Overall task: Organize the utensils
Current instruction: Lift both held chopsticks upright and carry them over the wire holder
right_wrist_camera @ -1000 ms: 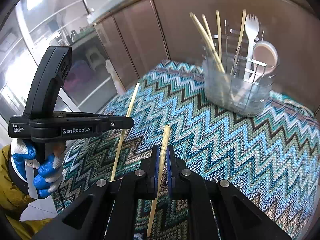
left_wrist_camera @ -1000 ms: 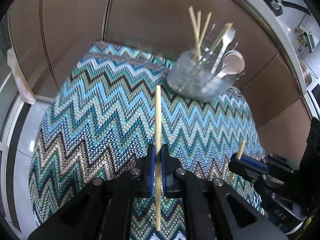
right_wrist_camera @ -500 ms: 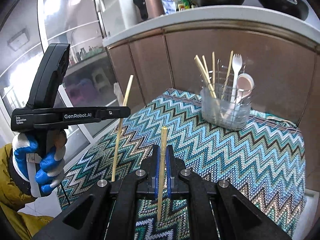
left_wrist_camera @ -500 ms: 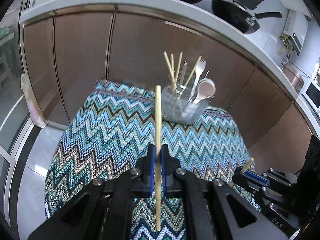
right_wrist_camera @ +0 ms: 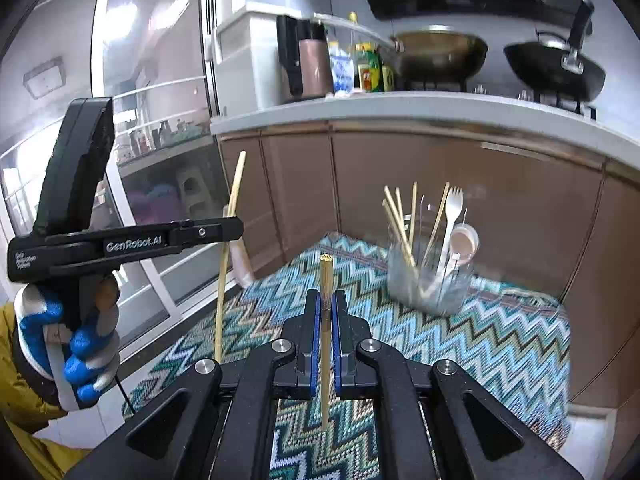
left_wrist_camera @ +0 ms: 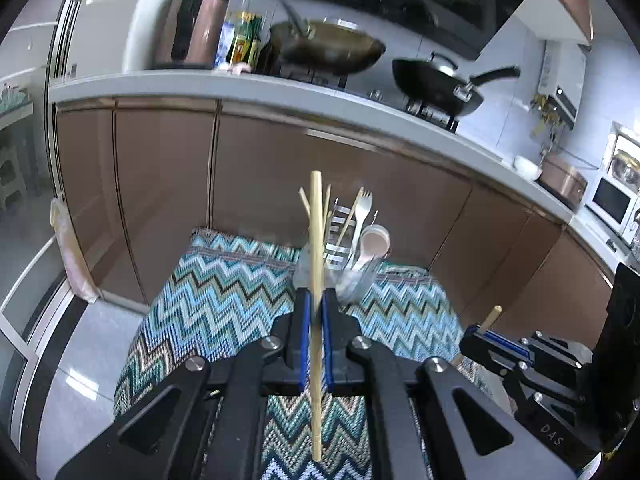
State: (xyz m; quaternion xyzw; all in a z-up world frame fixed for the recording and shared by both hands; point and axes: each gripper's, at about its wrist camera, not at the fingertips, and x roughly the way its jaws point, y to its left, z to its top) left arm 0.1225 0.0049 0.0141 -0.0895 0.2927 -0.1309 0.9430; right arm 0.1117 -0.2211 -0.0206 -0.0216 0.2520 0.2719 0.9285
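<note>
Left chopstick (left_wrist_camera: 316, 280): clamped between the blue pads of the left gripper (left_wrist_camera: 315, 312), jaws closed to the stick's width. It stands about upright in the left wrist view, top end well above the jaws, bottom end below them. From the right wrist camera the same stick (right_wrist_camera: 228, 248) is seen at left, leaning slightly, passing through the tip of the left gripper (right_wrist_camera: 236, 230).

Right chopstick (right_wrist_camera: 326, 320): clamped the same way in the right gripper (right_wrist_camera: 326, 308), jaws closed on it, stick upright, end grain visible at top. In the left wrist view only its top end (left_wrist_camera: 492, 316) shows, at right, above the right gripper (left_wrist_camera: 480, 336).

Both sticks are held in the air above the cloth (right_wrist_camera: 480, 344), a blue, teal and brown zigzag knit.

Holder (right_wrist_camera: 428, 280): clear, at the far side of the cloth, blurred. It contains several chopsticks (right_wrist_camera: 400, 220), a white fork (right_wrist_camera: 454, 208) and a pale spoon (right_wrist_camera: 464, 240), all standing. Both held sticks are well apart from it, on the near side.

Writing: "GenRobot.AI" in white on the side of the left gripper body; smaller white print at its rear reads roughly "Data Acquisition System", not fully legible. "DAS" on the right gripper body in the left wrist view.

A hand (right_wrist_camera: 72, 332) in a blue and white glove grips the left gripper's handle; yellow sleeve below it.

Beyond: brown cabinets (right_wrist_camera: 440, 184), white counter (left_wrist_camera: 280, 92), two pans (right_wrist_camera: 440, 54) on the hob, bottles (right_wrist_camera: 368, 66) with unreadable labels.
</note>
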